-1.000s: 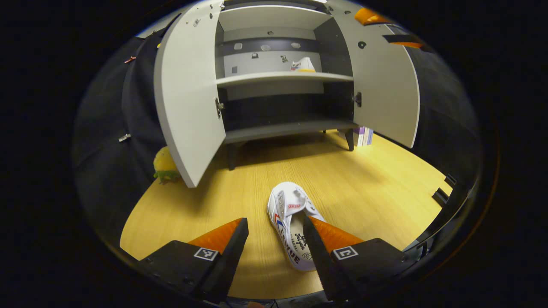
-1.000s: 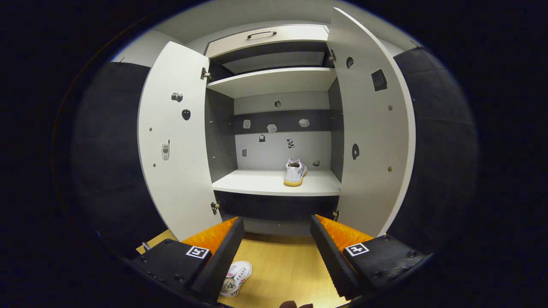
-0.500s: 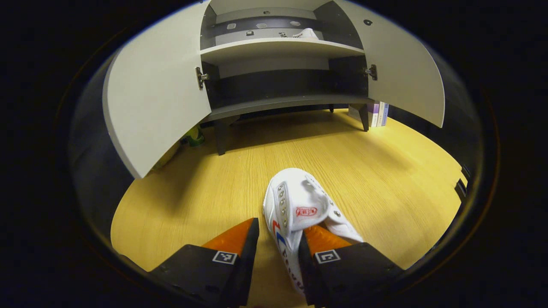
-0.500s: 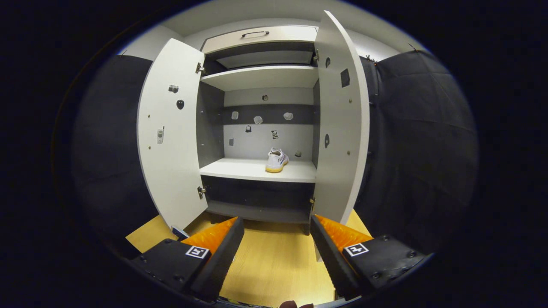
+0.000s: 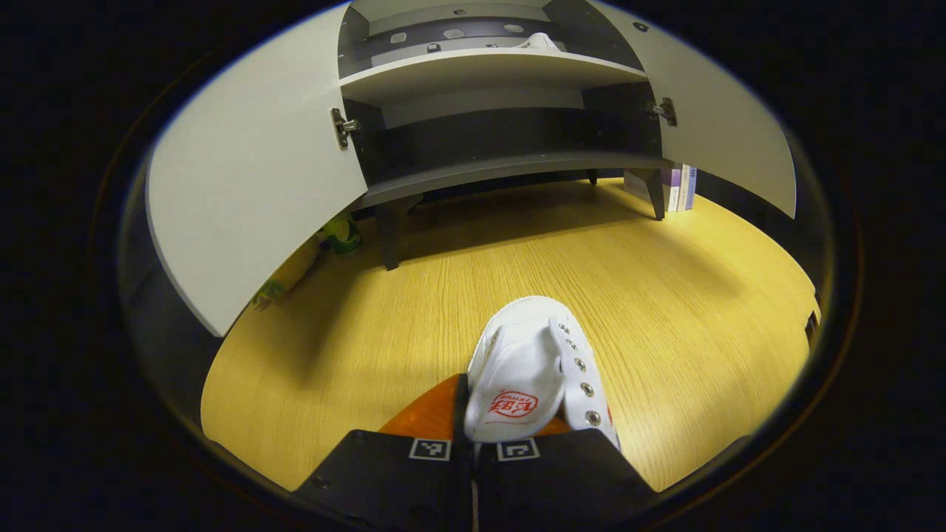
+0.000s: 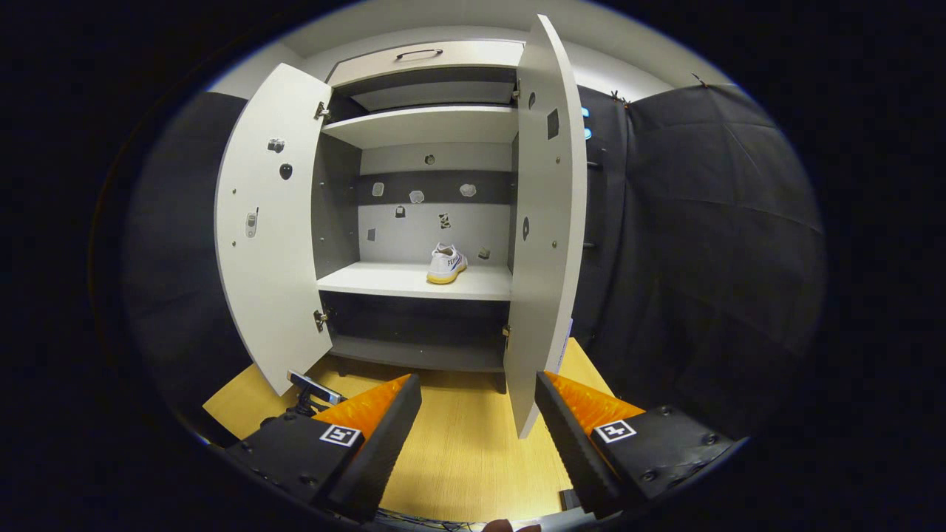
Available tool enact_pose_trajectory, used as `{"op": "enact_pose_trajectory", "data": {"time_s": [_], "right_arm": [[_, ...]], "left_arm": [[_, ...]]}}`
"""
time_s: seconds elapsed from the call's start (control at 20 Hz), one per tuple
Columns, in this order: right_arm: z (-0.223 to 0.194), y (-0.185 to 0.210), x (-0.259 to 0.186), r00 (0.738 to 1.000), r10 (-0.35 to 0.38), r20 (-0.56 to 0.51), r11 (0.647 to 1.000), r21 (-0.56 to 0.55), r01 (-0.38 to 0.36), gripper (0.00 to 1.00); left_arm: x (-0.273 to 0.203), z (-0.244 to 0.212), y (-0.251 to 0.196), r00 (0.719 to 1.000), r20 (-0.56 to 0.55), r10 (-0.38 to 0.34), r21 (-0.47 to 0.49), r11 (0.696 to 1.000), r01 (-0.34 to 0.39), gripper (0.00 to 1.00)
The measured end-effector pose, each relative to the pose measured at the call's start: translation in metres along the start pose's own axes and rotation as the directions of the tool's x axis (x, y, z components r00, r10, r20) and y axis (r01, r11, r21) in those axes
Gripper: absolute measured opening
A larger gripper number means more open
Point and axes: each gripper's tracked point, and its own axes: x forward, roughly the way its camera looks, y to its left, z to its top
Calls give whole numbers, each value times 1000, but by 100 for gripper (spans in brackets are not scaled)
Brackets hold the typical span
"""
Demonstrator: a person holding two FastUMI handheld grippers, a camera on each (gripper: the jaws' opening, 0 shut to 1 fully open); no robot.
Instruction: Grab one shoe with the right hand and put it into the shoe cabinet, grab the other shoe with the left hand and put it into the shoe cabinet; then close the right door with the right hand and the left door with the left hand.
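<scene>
Now my left gripper (image 5: 473,436) has its fingers drawn together on the heel end of the white shoe (image 5: 533,369), which lies on the wooden floor (image 5: 369,325) at six o'clock in the left gripper view, toe pointing toward twelve. Beyond it the shoe cabinet (image 5: 502,166) stands with both doors swung wide, the left door (image 5: 251,185) at ten o'clock and the right door (image 5: 724,140) at two.

My right gripper (image 6: 477,421) is held wide apart and holds nothing. In the right gripper view the other shoe (image 6: 446,264) sits on the middle shelf (image 6: 384,279) toward its right end, at about twelve o'clock. The right door's edge hangs just above my right finger (image 6: 573,436).
</scene>
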Motion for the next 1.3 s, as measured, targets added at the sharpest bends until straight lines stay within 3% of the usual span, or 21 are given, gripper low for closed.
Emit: {"op": "enact_pose_trajectory", "data": {"time_s": [0.1, 0.25, 0.6, 0.9, 1.15, 1.3], "right_arm": [[-1, 2, -1, 1000, 9, -2, 1000, 10, -9, 99], [1, 3, -3, 1000, 19, 3, 999, 30, -19, 99], [4, -16, -15, 999, 21, 29, 996, 81, -23, 99], [0, -52, -32, 999, -14, 33, 992, 128, 9, 98], [-4, -82, -48, 997, -68, 43, 985, 163, 60, 99], [-11, -99, -56, 994, -106, 33, 977, 187, 98, 99]], "left_arm": [[-4, 5, 2, 999, -31, -8, -36, 999, 7, 6], [-22, 33, 6, 1000, 10, 11, -33, 999, -10, 5], [-89, 134, 5, 994, 105, 25, -105, 994, -14, 6], [-123, 269, 10, 974, 221, 52, -170, 985, -14, 5], [-125, 383, 28, 942, 314, 115, -182, 982, -59, 5], [-111, 437, 52, 928, 326, 182, -196, 973, -122, 5]]}}
